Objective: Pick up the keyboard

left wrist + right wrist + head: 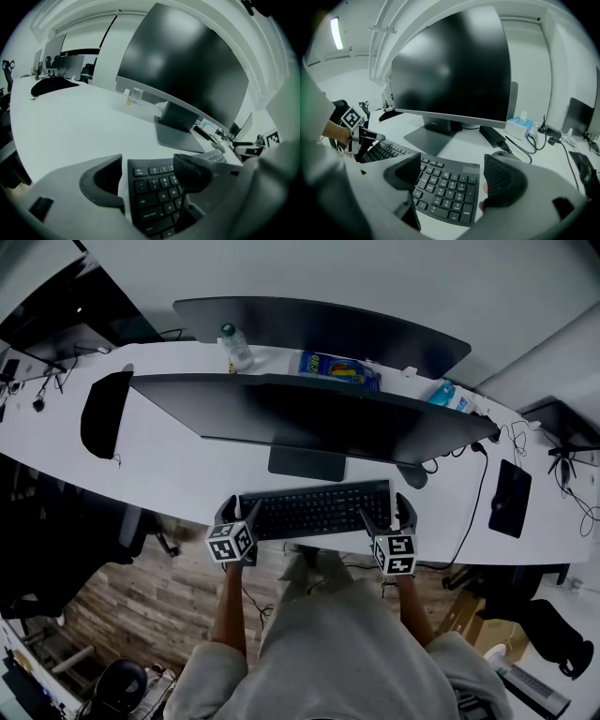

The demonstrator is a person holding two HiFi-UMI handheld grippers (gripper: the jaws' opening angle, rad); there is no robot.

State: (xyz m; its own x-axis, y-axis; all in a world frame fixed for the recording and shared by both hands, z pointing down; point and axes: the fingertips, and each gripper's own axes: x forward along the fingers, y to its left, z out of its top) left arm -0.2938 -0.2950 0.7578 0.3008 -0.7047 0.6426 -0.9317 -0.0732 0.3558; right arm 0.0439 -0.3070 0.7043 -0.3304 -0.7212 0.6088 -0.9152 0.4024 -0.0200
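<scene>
A black keyboard (314, 510) lies on the white desk (178, 470) near its front edge, in front of the monitor stand. My left gripper (239, 515) straddles its left end: one finger stands off the end, the other over the keys. In the left gripper view the keyboard (152, 192) runs between the wide-apart jaws of the left gripper (147, 168). My right gripper (384, 515) straddles the right end the same way. The numpad end of the keyboard (445, 187) lies between the spread jaws of the right gripper (452, 171). Neither pair of jaws presses on it.
A wide dark monitor (309, 413) on a grey stand base (307, 463) is right behind the keyboard. A mouse (411, 474) and its cable lie to the right, then a black pad (511, 498). A bottle (235, 346), a tissue box (448, 396) and cables sit further back.
</scene>
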